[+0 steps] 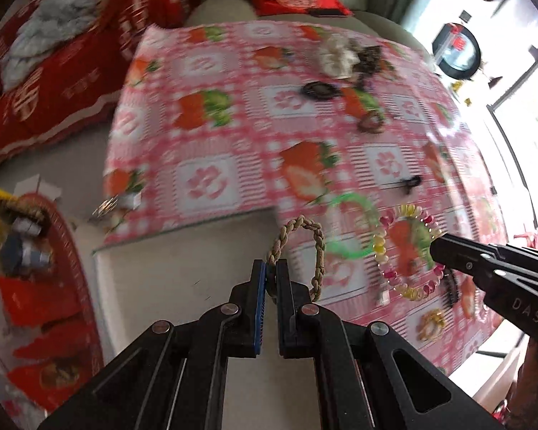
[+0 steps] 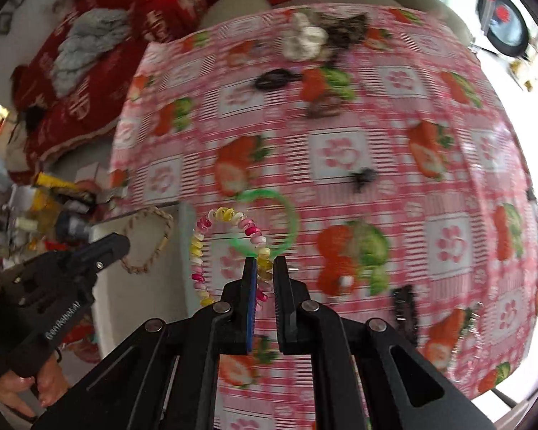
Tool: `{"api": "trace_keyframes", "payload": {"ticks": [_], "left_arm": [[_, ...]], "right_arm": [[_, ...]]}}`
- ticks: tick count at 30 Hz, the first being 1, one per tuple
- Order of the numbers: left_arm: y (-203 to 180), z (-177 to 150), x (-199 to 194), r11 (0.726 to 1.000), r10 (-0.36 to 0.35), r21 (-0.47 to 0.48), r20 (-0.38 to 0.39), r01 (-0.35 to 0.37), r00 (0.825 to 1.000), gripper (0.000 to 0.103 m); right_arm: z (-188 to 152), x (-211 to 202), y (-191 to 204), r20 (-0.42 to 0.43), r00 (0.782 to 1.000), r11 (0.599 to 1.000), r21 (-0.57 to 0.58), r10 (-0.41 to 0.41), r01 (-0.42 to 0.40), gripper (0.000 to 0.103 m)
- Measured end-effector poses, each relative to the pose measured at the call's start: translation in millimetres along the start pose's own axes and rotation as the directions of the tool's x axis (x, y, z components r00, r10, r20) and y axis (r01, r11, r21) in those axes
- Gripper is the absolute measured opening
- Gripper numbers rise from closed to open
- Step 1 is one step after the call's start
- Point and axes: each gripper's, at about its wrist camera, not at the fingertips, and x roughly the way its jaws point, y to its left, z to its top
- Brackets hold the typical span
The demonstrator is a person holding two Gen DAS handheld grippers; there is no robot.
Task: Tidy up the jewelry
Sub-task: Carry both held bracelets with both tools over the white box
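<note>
Jewelry is spread over the bench, which wears a pink strawberry-print cloth (image 1: 233, 150), and two pieces are already up off it, one in each claw.

The left claw (image 1: 271, 272) is clamped on a braided rope bracelet (image 1: 301, 251). It pinches only the loop's near end, so the rest stands out ahead toward 12 o'clock, over the seam where the cloth's cut edge meets the bare pale surface (image 1: 183, 279). A grip on one end likely keeps the loop open and easy to lay down flat.

The right claw (image 2: 265, 272) is clamped on a coiled bead bracelet (image 2: 226, 247) in pink, yellow and white, gripped at its 4 o'clock side; the ring hangs out to 10 o'clock. In the left wrist view this claw comes in from 3 o'clock with the same ring at its tip.

A green ring (image 2: 269, 222) lies just behind the beads. Whether it rests on the cloth or is caught up with them I cannot tell.

Still lying further off at 12 to 1 o'clock are a dark hair tie (image 1: 319, 91), a white scrunchie (image 1: 337, 55) and a small black clip (image 1: 409, 183). A red tray (image 1: 53, 286) of odds and ends sits at 9 o'clock. Both views are motion-blurred, so finer detail is uncertain.
</note>
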Motion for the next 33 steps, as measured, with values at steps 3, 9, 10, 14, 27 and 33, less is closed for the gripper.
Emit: {"api": "trace_keyframes", "payload": {"ticks": [3,9,10,14,27,33], "left_arm": [[23,-10,2,0.999,0.024,-0.043,-0.013,-0.024,1.0,0.012],[63,-29,13,0.99,0.069,-0.119,-0.039,-0.073,0.997,0.012],[67,-31,14,0.989,0.073,-0.125,-0.042,-0.077,0.996,0.012],[80,-35,27,0.985,0.091,-0.14,-0.056,-0.098,0.994,0.012],[87,-34,62,0.981,0.157,-0.103,-0.081,-0.165,0.984,0.012],[89,-36,71,0.977,0.172,-0.108,-0.113,-0.185,0.978,0.012]], "right_arm": [[0,10,28,-0.017,0.999,0.999,-0.042,0.029,-0.03,0.009],[0,37,74,-0.063,0.996,0.992,-0.104,0.058,-0.064,0.009],[1,43,80,-0.073,0.996,0.992,-0.11,0.059,-0.067,0.009],[3,62,96,-0.106,0.993,0.99,-0.123,0.052,-0.065,0.009],[15,118,114,-0.188,0.982,0.991,-0.129,0.007,-0.032,0.009],[15,129,113,-0.219,0.976,0.992,-0.124,0.009,-0.037,0.01]]}}
